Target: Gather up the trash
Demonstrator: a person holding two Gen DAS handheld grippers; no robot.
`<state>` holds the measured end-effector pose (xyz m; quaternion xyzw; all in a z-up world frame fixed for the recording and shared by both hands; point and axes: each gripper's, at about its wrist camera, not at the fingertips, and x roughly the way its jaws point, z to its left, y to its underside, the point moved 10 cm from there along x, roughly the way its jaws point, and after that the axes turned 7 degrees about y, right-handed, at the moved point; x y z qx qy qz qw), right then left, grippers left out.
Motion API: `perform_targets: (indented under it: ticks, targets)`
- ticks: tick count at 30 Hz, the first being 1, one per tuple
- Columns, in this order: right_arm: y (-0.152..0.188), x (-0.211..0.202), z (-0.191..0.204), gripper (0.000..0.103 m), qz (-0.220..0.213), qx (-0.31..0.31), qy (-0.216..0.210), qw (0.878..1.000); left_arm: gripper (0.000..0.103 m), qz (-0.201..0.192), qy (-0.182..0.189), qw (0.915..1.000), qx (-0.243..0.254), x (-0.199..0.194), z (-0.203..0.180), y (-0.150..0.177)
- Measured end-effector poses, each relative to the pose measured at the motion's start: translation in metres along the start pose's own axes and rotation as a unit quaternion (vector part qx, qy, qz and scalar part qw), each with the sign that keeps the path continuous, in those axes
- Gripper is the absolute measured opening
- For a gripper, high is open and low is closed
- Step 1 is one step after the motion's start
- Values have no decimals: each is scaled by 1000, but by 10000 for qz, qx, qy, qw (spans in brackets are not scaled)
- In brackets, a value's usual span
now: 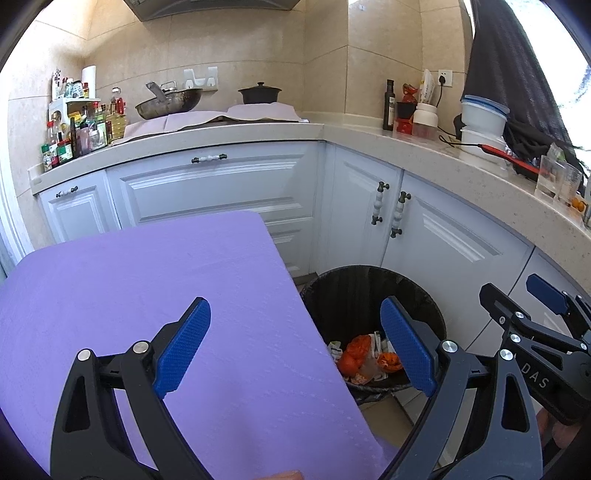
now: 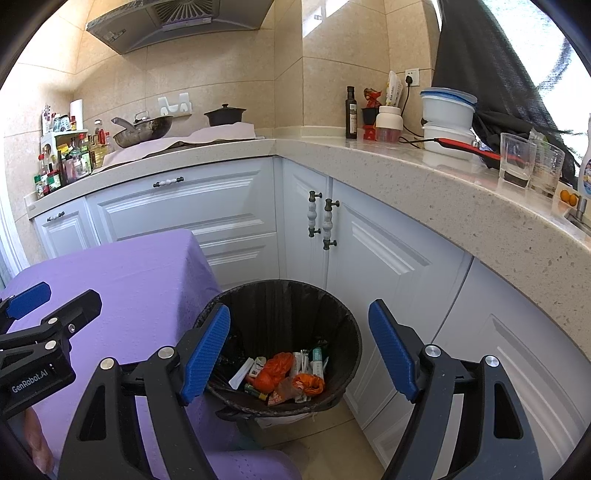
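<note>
Where cabinets (image 2: 229, 206) corner: purple-clothed table (image 1: 147, 288), bin (image 2: 280, 314).

Beige tiled walls (image 2: 229, 74) meet in a corner above an L-shaped speckled stone worktop (image 2: 424, 184). White panelled cabinets (image 2: 229, 214) with dark-ended handles run beneath it. A grey extractor hood (image 2: 177, 22) hangs at upper left. Daylight floods through a window (image 2: 535, 48) at upper right, partly behind dark cloth (image 2: 476, 66). The floor (image 2: 332, 450) is pale tile.

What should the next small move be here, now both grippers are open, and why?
Probably draw both back: the left gripper and right gripper hold nothing, the purple-covered table shows no litter, and the wrappers and orange scraps already lie in the round black-lined bin.
</note>
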<state>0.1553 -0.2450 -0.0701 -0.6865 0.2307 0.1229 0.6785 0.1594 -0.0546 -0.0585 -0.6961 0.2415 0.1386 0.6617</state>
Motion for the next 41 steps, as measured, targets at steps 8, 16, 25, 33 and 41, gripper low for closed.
perform_targets:
  ticks: [8, 16, 25, 33, 41]
  targets:
    - [0, 0, 0, 76, 4, -2, -1, 10000, 92, -37, 22, 10000, -32, -1, -1, -1]
    - [0, 1, -1, 76, 5, -5, -7, 10000, 93, -49, 11, 9999, 87, -1, -6, 0]
    - [1, 0, 0, 76, 5, -3, -5, 10000, 98, -149, 100, 9998, 129, -2, -12, -3]
    - [4, -1, 0, 76, -5, -5, -19, 10000, 98, -243, -225, 9991, 249, -6, -3, -7]
    - [1, -7, 17, 78, -67, -90, -150, 9998, 98, -58, -410, 9991, 125, -5, 25, -2]
